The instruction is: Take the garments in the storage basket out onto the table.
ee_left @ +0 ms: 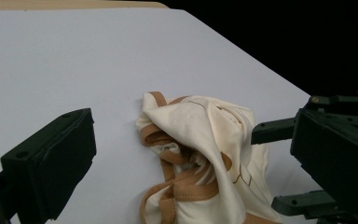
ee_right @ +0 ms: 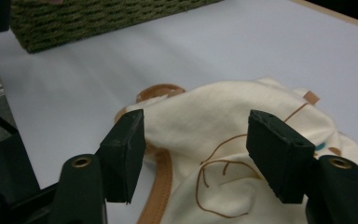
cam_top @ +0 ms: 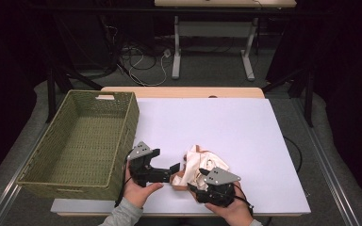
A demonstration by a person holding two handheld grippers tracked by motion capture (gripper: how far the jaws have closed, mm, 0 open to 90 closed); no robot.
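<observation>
Cream cloth with tan trim, a crumpled garment (cam_top: 199, 165), lies bunched near the front edge of the white table (cam_top: 245, 136) in the high view, between the two hand-held tools. The left gripper (cam_top: 174, 168) reaches in from the left with its tips at the garment's left edge, held by the person's left hand (cam_top: 139, 189); the right gripper (cam_top: 199, 181) sits at the garment's near right side under its grey plate, in the right hand (cam_top: 233, 209). A green woven basket (cam_top: 82, 141) stands at the table's left, well apart from the cloth. In the left gripper view, one black jaw rises at the lower left and the garment (ee_left: 200, 154) lies ahead on the white surface; the other jaw of this tool is not clear here, so I cannot tell whether the left jaws are spread or pressed together. The right gripper (ee_left: 279, 168) comes in from the right with its jaws at the cloth. In the right gripper view, the two black jaws stand spread on either side of a raised fold of the garment (ee_right: 205, 126), with visible gaps between pads and cloth, so nothing is pinched; the basket (ee_right: 98, 18) shows along the top edge.
</observation>
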